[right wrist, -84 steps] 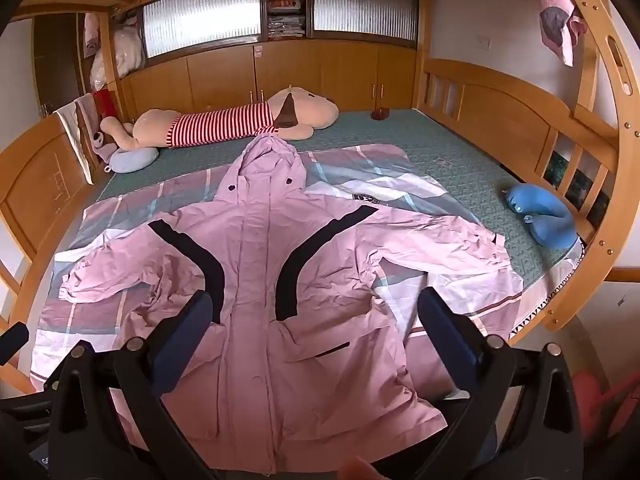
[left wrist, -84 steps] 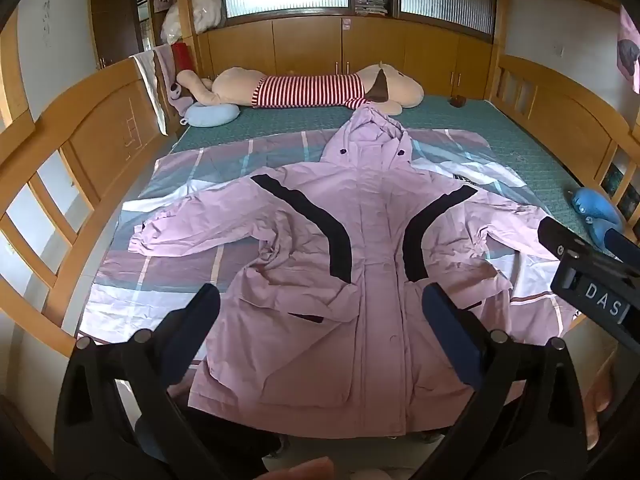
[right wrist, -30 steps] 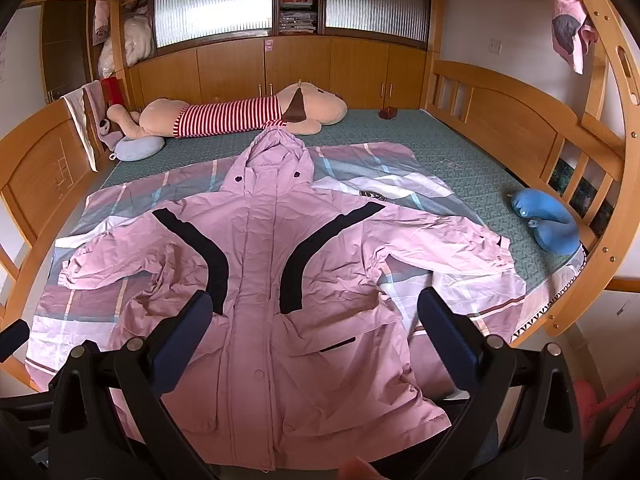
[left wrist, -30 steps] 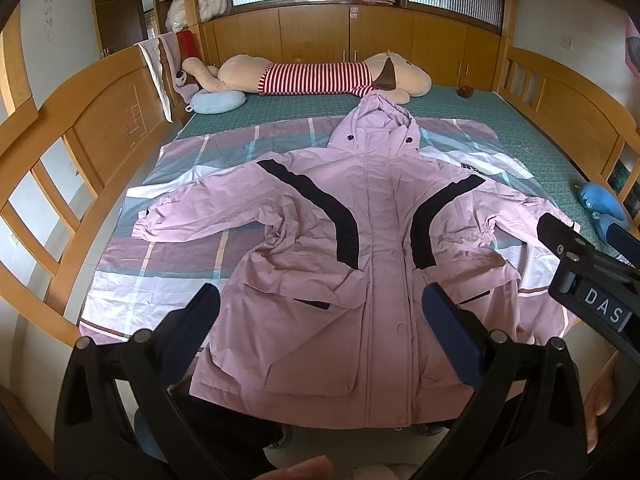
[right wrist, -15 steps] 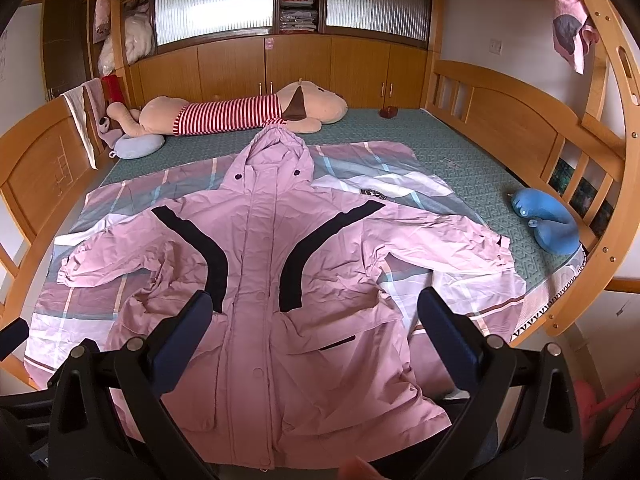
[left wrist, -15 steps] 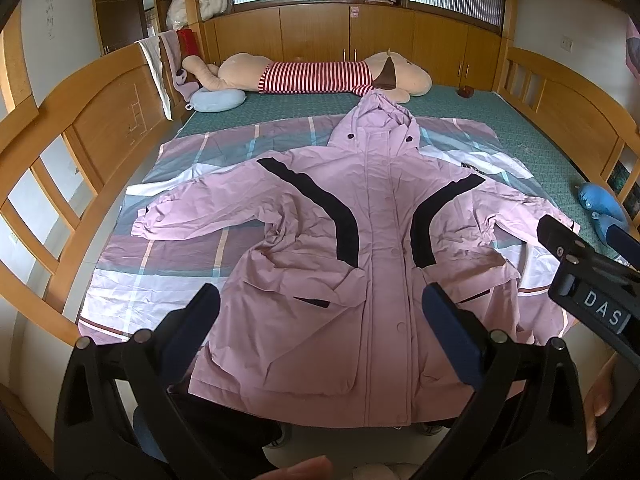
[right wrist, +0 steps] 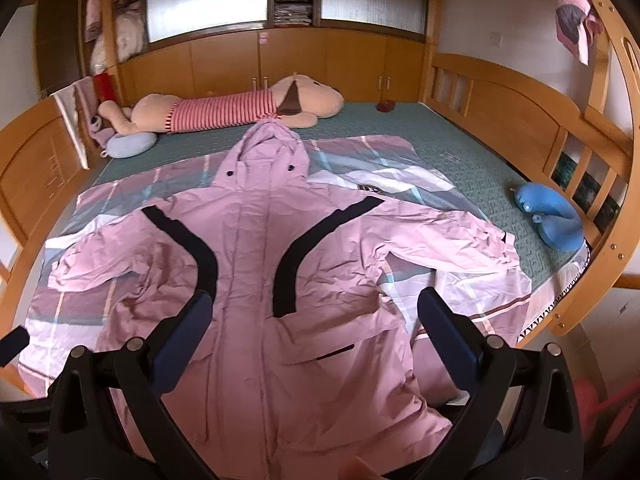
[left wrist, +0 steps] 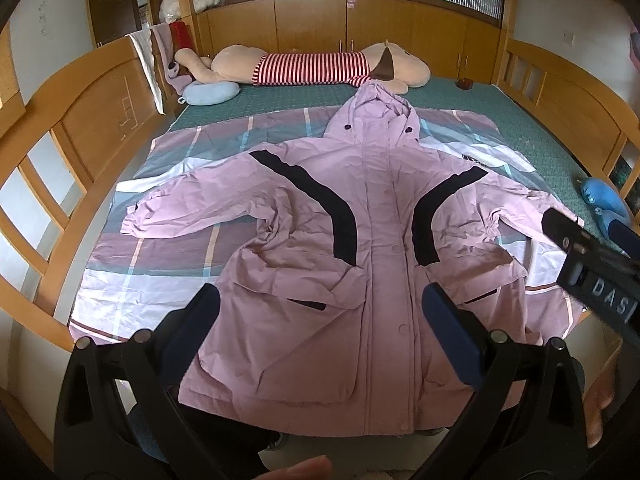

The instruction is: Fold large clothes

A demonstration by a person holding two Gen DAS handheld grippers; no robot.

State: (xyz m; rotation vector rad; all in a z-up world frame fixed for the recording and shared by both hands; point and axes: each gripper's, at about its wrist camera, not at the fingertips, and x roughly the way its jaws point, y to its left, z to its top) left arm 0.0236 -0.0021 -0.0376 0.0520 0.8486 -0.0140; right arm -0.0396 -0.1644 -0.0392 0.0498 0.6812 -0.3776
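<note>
The left gripper (left wrist: 320, 322) has its jaws spread wide with nothing between them, held above the near edge of the bed (left wrist: 500, 120). Ahead of these jaws a pink jacket (left wrist: 360, 240) lies flat and face up on a checked sheet (left wrist: 160, 272), its hem just below the jaws and its hood pointing away. One sleeve stretches out to the left of the jaws, the other to the right. Beyond the hood a striped plush toy (left wrist: 312, 66) lies across the far end. The right gripper (right wrist: 314, 320) is likewise wide open and empty, over the jacket's lower half. Right of its jaws, well apart from the jacket, sits a blue cushion (right wrist: 552, 224).
</note>
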